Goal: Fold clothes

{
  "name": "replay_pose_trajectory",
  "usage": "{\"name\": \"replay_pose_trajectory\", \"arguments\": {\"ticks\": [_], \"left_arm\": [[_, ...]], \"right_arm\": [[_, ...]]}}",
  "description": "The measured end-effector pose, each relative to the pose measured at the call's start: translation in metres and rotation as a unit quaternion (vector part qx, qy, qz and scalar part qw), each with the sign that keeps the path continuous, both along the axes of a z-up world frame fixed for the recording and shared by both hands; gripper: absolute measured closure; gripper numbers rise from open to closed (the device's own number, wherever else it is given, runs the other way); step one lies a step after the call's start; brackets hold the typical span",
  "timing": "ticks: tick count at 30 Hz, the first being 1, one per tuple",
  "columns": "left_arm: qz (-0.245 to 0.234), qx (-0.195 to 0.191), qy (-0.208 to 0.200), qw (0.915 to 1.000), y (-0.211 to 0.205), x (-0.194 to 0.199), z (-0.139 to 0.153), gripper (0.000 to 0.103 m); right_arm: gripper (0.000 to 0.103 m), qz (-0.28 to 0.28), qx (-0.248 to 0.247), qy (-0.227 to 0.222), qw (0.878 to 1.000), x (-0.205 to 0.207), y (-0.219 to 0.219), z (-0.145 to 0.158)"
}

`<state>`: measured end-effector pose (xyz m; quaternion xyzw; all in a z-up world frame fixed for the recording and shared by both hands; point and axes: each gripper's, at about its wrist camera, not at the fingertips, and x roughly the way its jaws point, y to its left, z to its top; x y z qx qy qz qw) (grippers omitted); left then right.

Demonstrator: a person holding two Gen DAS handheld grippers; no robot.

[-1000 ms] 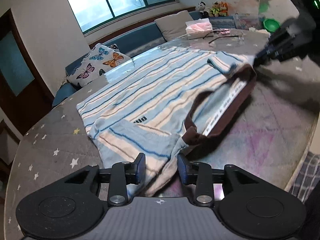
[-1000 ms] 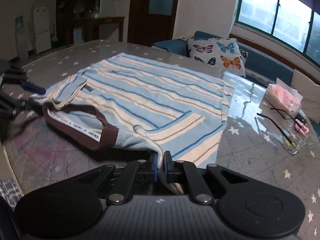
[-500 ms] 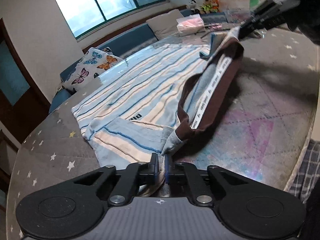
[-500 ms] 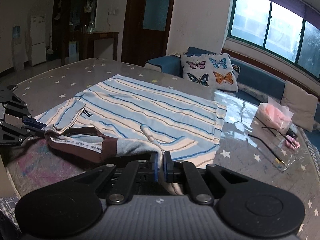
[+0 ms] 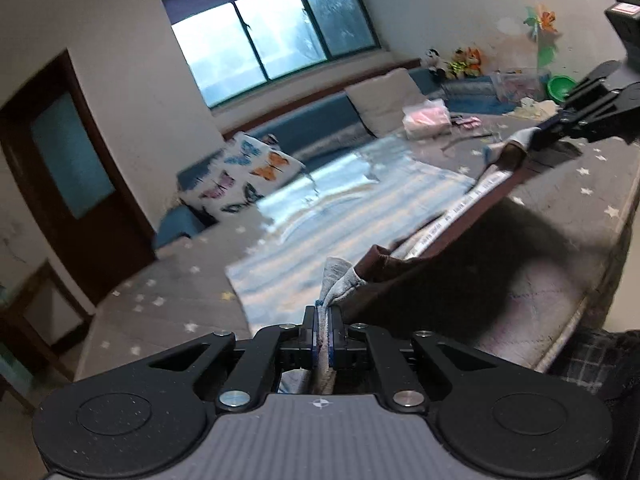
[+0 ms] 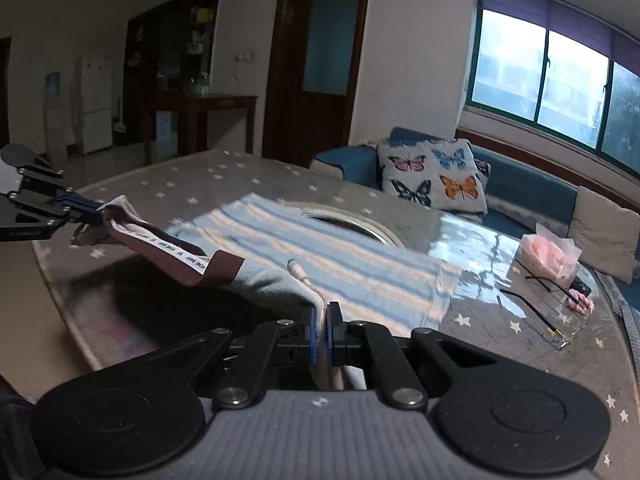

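Shirt's collar (image 5: 460,216) now lifted; tissue pack (image 6: 550,254) beyond.

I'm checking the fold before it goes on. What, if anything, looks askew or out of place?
Nothing is spilled or damaged. The striped shirt is lifted by its brown collar, stretched between the left gripper and right gripper. Glasses lie beside it.

The room is dim; daylight enters only through the wide green-framed window (image 6: 560,80). It makes white glare on the glossy star-patterned grey table cover (image 6: 472,240) beyond the claw. The striped light-blue cotton shirt (image 5: 340,216) is motion-blurred. Fisheye edges bend and darken.
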<state>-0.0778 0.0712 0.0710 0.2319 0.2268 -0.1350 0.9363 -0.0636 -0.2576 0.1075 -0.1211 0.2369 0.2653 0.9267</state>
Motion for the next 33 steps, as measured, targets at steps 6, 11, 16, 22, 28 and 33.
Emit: {"name": "replay_pose_trajectory", "arguments": {"ticks": [6,11,16,22,28,33], "left_arm": [[0.026,-0.008,-0.028,0.9992,-0.001,0.044,0.017,0.098],[0.027,0.008,-0.033,0.9991,-0.012,0.103,0.023,0.099],[0.026,0.020,0.001,0.9995,-0.021,0.178,0.015,0.099],[0.031,0.036,0.046,0.9978,-0.027,0.263,-0.017,0.098],[0.064,0.022,0.106,0.9921,-0.023,0.323,-0.061,0.094],[0.105,0.000,0.129,0.9860,-0.009,0.345,-0.077,0.079]], "right_arm": [[0.099,0.005,0.001,-0.021,1.000,0.023,0.008,0.016],[0.099,-0.009,0.011,-0.005,1.000,0.079,0.009,0.020],[0.099,-0.030,0.000,0.025,0.999,0.150,0.014,0.011],[0.099,-0.059,-0.017,0.057,0.996,0.224,0.026,-0.019],[0.097,-0.097,0.002,0.103,0.990,0.281,0.032,-0.064],[0.081,-0.142,0.036,0.111,0.983,0.301,0.022,-0.083]]}}
